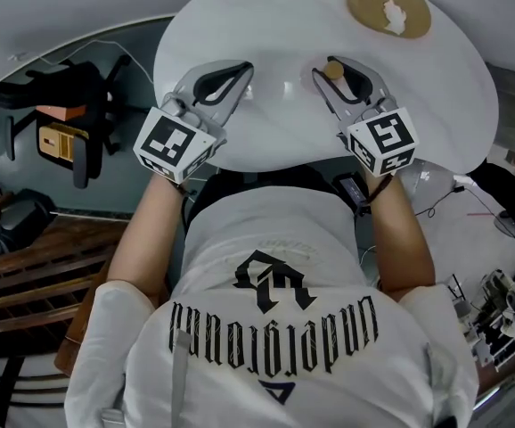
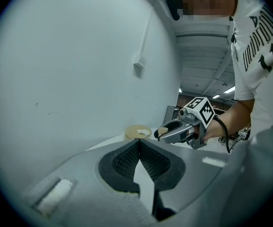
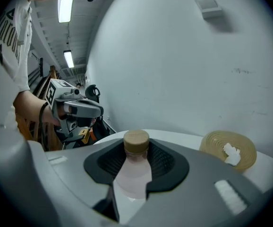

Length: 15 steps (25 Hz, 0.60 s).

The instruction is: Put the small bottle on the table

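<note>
The small bottle [image 3: 134,170] is pale pink with a tan cork cap, and my right gripper [image 3: 136,148] is shut on it. The cap pokes out past the fingertips. In the head view the right gripper [image 1: 329,72] hangs over the near part of the round white table [image 1: 275,25], with the bottle [image 1: 332,69] at its tip. My left gripper [image 1: 241,71] is beside it on the left, shut with nothing between its pads. The left gripper view shows its own pads meeting at the tip [image 2: 139,142] and the right gripper [image 2: 167,132] ahead.
A tan round coaster [image 1: 388,5] with a small white object on it lies at the table's far right. A black chair [image 1: 79,105] and a wooden bench [image 1: 26,266] stand on the floor to the left. Cables and equipment [image 1: 507,319] lie to the right.
</note>
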Available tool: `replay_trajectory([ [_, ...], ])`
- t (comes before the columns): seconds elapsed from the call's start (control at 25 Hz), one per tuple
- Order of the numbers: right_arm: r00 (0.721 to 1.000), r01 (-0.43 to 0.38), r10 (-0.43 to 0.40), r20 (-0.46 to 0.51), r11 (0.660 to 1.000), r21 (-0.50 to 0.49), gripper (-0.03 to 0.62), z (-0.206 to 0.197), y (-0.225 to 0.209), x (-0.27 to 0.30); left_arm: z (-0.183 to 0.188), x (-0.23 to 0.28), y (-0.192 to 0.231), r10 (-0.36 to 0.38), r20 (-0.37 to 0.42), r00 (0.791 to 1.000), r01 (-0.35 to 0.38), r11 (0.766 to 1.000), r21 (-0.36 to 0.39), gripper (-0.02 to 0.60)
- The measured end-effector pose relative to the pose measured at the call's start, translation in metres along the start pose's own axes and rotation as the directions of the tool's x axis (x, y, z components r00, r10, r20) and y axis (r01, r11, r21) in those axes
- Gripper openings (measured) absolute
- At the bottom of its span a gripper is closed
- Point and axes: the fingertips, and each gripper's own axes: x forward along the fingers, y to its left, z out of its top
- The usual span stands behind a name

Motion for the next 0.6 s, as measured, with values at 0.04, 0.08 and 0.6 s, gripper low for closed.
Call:
replay_trajectory([
  [0.04, 1.0, -0.005, 0.005, -0.008, 1.0, -0.002, 0.135, -0.004, -0.004, 0.006, -0.003, 0.004, 0.004, 0.005, -0.003, 1.0, -0.005, 1.0, 0.001, 0.006],
  [0.08, 1.0, -0.01, 0.01, -0.016, 1.0, -0.004, 0.135, -0.007, -0.007, 0.012, -0.006, 0.007, 0.008, 0.013, -0.004, 1.0, -0.013, 1.0, 0.002, 0.006],
  [0.6, 0.994, -0.048, 0.046, -0.096, 0.999, -0.016, 0.137, -0.053, -0.036, 0.064, -0.046, 0.041, 0.029, 0.018, -0.084, 0.996, -0.02, 0.999, -0.029, 0.006],
])
